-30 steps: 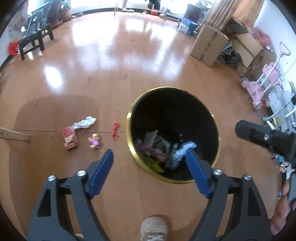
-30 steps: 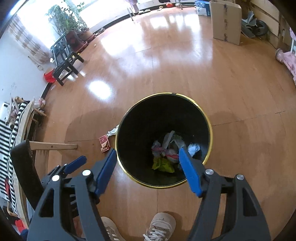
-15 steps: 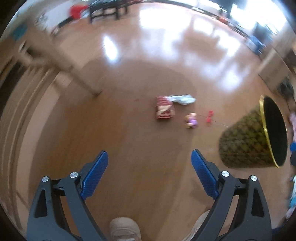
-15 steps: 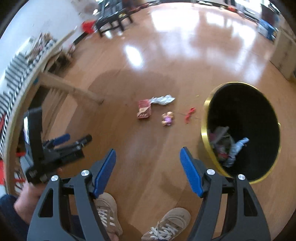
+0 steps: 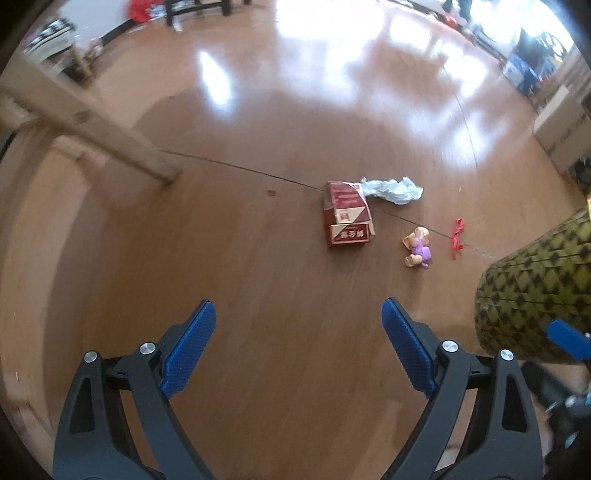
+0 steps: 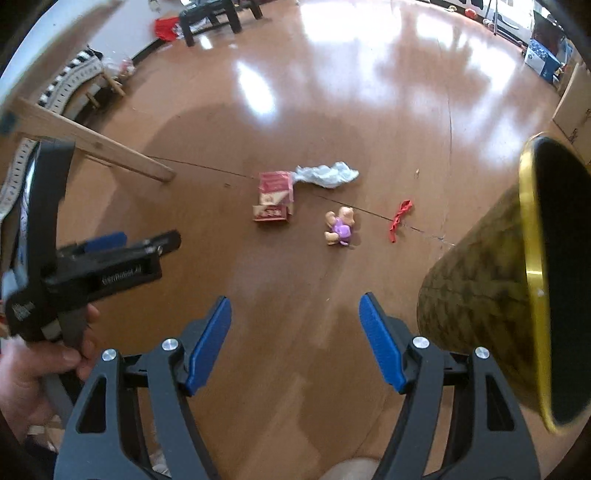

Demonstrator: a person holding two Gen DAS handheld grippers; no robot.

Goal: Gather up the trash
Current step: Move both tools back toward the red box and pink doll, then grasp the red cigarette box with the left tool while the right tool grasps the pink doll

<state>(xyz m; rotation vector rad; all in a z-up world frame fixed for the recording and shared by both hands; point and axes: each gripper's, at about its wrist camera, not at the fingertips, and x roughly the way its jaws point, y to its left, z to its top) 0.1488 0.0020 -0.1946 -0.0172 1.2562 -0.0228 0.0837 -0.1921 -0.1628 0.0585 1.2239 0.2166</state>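
Litter lies on the wooden floor ahead of both grippers: a red and white carton point(image 5: 346, 214) point(image 6: 274, 197), a crumpled pale wrapper point(image 5: 391, 189) point(image 6: 327, 175) just beyond it, a small purple and tan toy figure point(image 5: 418, 246) point(image 6: 339, 226), and a red strip point(image 5: 457, 238) point(image 6: 399, 218). The patterned bin point(image 5: 535, 295) point(image 6: 480, 288) with a gold rim stands at the right. My left gripper point(image 5: 298, 317) is open and empty, short of the carton. My right gripper point(image 6: 295, 314) is open and empty too, short of the toy. The left gripper also shows in the right wrist view point(image 6: 122, 243), held by a hand.
A slanted wooden furniture leg point(image 5: 99, 136) point(image 6: 110, 155) meets the floor at the left. A dark bench point(image 6: 210, 14) and red item point(image 6: 166, 27) stand far back. Cardboard boxes point(image 5: 561, 125) line the right wall. A shoe tip point(image 6: 351, 469) shows at the bottom edge.
Both grippers swung left away from over the bin and dropped closer to the floor; the litter now lies ahead and larger, and the bin sits at the right edge, seen from the side.
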